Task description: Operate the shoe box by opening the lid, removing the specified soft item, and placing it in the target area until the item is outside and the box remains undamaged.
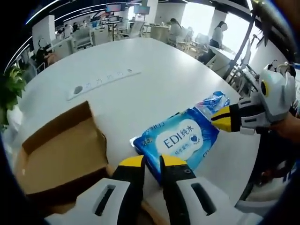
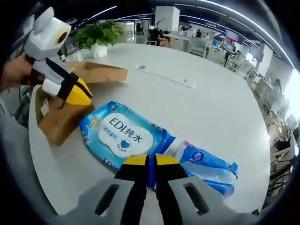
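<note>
A blue wipes pack [image 1: 180, 138] [image 2: 122, 136] with a white label lies flat on the white table [image 1: 154, 70] [image 2: 211, 108]. My left gripper [image 1: 152, 163] is shut, and the pack's near edge runs between its yellow tips. It enters the right gripper view [image 2: 86, 99] beside the open brown shoe box [image 1: 61, 154] [image 2: 61, 119]. My right gripper [image 2: 151, 161] [image 1: 219, 119] is shut on the pack's opposite edge. A smaller blue-and-white packet [image 1: 213, 101] [image 2: 206, 161] lies against that edge.
A white power strip [image 1: 101, 82] [image 2: 164, 75] lies further along the table. A potted plant [image 1: 11, 86] [image 2: 98, 33] stands past the box. The table's rim [image 2: 47, 168] runs close under my right gripper. Office desks and people fill the background.
</note>
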The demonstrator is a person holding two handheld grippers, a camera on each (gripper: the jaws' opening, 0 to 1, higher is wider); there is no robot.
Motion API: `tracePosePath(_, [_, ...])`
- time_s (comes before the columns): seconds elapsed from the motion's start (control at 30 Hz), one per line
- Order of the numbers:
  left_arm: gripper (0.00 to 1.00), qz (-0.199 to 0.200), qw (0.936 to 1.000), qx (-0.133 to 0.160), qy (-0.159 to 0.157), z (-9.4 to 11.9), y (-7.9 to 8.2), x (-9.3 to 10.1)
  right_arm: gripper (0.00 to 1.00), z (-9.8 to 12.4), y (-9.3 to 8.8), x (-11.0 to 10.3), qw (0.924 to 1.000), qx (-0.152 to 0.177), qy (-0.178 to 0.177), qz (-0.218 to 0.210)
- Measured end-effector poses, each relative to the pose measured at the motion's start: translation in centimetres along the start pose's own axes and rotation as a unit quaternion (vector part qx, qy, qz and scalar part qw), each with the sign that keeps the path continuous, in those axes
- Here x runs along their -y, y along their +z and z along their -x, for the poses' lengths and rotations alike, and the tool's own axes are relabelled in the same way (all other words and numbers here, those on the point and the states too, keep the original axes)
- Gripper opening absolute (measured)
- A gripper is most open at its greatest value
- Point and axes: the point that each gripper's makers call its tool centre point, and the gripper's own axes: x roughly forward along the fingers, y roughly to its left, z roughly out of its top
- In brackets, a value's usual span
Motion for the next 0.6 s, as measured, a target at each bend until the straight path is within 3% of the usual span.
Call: tracePosePath(0.6, [0.21,-0.012,0.9992,0.031,-0.02,5.1,0.1,1.3,0.17,4.2,1.7,-2.1,0.9995,0.011,0.015,0.024])
